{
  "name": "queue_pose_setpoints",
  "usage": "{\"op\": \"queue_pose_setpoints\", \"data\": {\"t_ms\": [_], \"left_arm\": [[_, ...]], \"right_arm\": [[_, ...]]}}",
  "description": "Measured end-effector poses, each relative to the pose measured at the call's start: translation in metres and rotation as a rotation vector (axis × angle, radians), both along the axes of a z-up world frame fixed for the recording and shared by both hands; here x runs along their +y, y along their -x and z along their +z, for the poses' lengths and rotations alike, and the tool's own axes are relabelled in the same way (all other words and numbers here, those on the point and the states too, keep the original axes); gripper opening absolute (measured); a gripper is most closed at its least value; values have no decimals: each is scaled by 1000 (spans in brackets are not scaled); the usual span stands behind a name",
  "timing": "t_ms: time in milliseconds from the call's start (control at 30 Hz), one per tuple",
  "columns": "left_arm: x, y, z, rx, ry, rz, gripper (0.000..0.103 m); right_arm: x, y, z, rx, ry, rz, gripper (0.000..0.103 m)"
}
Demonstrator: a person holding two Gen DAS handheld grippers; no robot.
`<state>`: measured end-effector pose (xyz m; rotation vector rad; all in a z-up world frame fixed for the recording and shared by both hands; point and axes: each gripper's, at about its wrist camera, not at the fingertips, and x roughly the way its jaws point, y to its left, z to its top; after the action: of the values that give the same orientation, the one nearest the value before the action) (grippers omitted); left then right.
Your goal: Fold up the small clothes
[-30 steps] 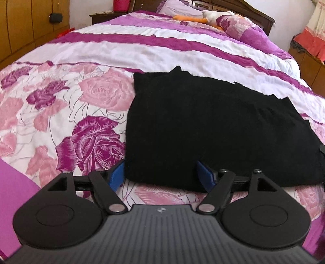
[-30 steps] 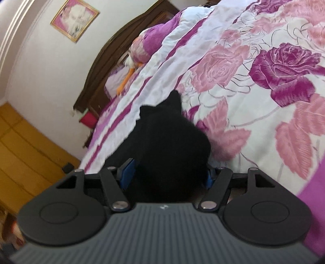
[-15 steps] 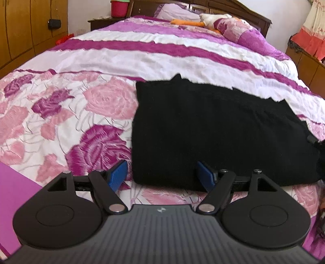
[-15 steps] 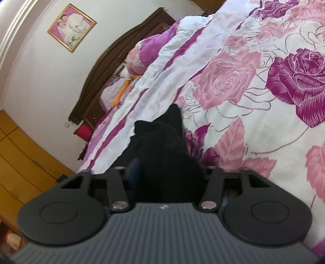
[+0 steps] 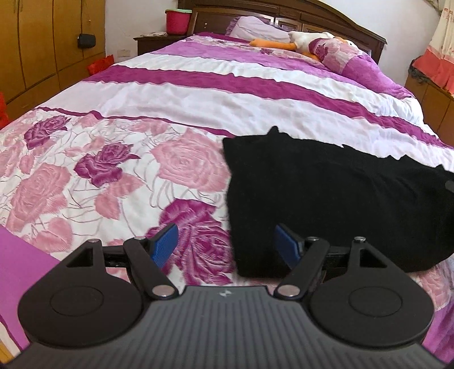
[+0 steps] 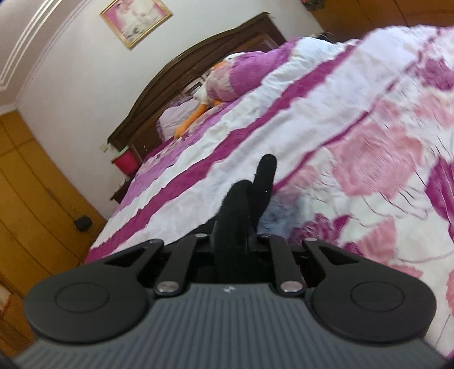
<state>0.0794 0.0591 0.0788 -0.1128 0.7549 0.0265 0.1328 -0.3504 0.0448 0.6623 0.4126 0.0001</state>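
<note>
A black garment [image 5: 334, 195] lies folded on the flowered bedspread [image 5: 113, 170], right of centre in the left wrist view. My left gripper [image 5: 227, 244] is open, its blue pads [image 5: 164, 244] at the garment's near left corner, touching nothing. My right gripper [image 6: 234, 241] is shut on a bunched fold of the black garment [image 6: 244, 204], which sticks up between its jaws above the bed. The rest of the garment is hidden in the right wrist view.
The bed has a purple and white striped cover [image 5: 227, 85]. A pillow [image 5: 340, 54] and a plush duck [image 5: 286, 42] lie by the dark headboard [image 5: 326, 17]. A red bucket [image 5: 177, 20] stands on a nightstand. Wooden wardrobes [image 5: 42, 42] stand at the left.
My right gripper has closed on the garment's edge and lifted, bunching the cloth. My left gripper has pulled left and back, so the garment now sits further right.
</note>
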Motion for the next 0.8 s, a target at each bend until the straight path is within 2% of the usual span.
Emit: {"op": "queue_pose_setpoints", "data": {"t_ms": [233,400,567,700,800], "left_arm": [[19,-6,5,2,-7,-2,79],[34,-5,7,-3,-13,14,79],[49,0,9,-19,-5,46,79],[64,6,9,-33,17,73,79],[74,10,7,-35,23,92,79]], "right_arm": [[32,-8,34,-36,63,67,11],[74,-16,61,-55,169,90,10],[125,-23,80,-108,191,187,9],[173,-28,77,-121,200,298,6],[215,-34,57,-87,279,371,6]]}}
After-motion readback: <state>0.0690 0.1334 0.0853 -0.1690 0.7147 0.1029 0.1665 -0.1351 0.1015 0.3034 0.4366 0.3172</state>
